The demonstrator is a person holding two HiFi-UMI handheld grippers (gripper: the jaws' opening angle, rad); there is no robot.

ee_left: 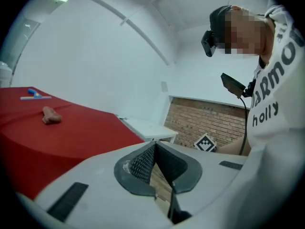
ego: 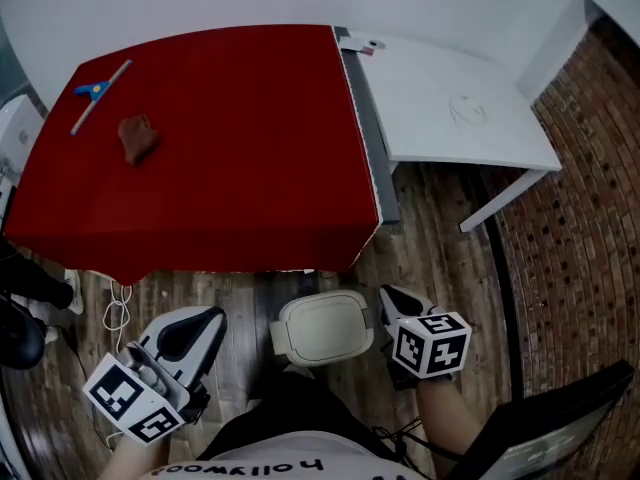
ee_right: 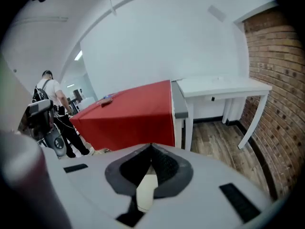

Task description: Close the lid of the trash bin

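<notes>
In the head view, the trash bin stands on the floor in front of the red worktop, between my left gripper and right gripper, with its cream lid lying flat on top. In the left gripper view, my jaws meet at their tips with nothing between them. In the right gripper view, my jaws are also pressed together, and the cream lid shows beneath them.

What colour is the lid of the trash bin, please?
Cream, close to off-white. The trash bin lid shows best in the head view.
</notes>
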